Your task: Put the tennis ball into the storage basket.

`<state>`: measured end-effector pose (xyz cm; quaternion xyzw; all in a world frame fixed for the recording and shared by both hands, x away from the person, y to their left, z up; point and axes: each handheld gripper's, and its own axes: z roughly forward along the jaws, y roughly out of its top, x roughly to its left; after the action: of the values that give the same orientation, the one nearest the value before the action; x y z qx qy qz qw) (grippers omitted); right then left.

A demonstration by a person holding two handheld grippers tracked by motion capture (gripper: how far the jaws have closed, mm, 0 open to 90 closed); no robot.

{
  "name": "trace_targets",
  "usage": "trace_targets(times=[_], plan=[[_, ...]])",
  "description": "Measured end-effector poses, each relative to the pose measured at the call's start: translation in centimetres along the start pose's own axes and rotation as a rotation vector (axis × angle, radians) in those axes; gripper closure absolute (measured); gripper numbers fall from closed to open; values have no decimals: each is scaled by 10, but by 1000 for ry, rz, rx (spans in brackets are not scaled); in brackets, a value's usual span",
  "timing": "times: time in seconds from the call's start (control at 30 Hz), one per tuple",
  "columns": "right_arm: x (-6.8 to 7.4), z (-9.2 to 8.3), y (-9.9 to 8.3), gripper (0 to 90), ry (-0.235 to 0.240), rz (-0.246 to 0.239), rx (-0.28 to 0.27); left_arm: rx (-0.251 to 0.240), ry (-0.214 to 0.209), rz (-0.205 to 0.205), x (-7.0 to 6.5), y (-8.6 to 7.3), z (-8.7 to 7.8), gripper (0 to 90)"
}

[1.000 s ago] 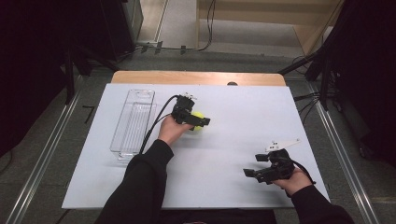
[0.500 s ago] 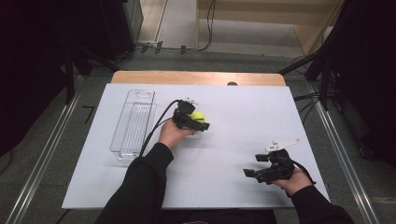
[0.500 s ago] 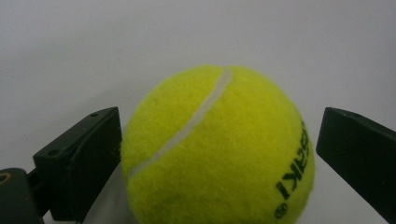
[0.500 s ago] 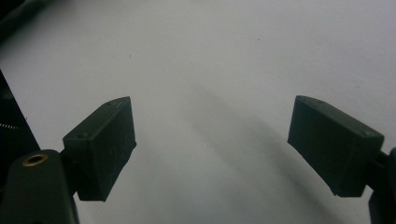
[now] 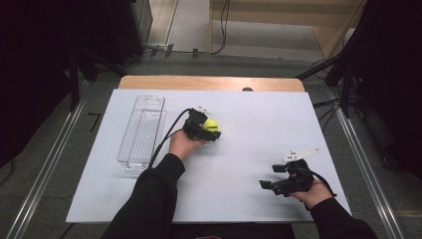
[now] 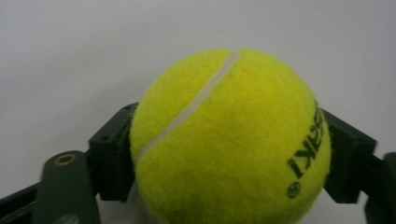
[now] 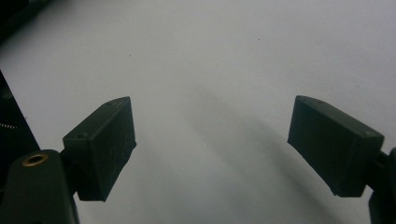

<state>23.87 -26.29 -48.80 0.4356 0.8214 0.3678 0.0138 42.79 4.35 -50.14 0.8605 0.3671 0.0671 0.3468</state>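
A yellow tennis ball [image 5: 211, 124] [image 6: 231, 140] rests on the white table sheet [image 5: 249, 119] near its middle. My left gripper [image 5: 208, 130] [image 6: 231, 154] is shut on the tennis ball: its jaws have just been closing and both black pads [image 6: 112, 158] now press the ball's sides. My right gripper [image 5: 271, 185] [image 7: 212, 149] sits low near the table's front right, jaws wide open with only bare white sheet between the fingers [image 7: 100, 147].
A clear plastic tray [image 5: 142, 130] lies lengthwise at the left of the sheet, beside my left forearm. A wooden table edge [image 5: 209, 82] runs along the far side. Metal rails and cables flank the table on the floor.
The left gripper's jaws have come in onto the ball; the left hand shifted only slightly. The right hand has kept still.
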Motion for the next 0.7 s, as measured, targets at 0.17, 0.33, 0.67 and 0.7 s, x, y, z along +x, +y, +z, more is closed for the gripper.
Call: trace_targets(times=[0.17,0.33,0.67,0.7], plan=[[0,0,0,131,0,0,2,0,5,2,-1,0,0,266],[0,0,0,131,0,-1,1,4,-1,1,0,0,-1,270],[0,0,0,131,0,1,1,13,-17,-13,1,2,-6,271],[0,0,0,131,0,1,2,13,-17,-13,1,2,-6,271]])
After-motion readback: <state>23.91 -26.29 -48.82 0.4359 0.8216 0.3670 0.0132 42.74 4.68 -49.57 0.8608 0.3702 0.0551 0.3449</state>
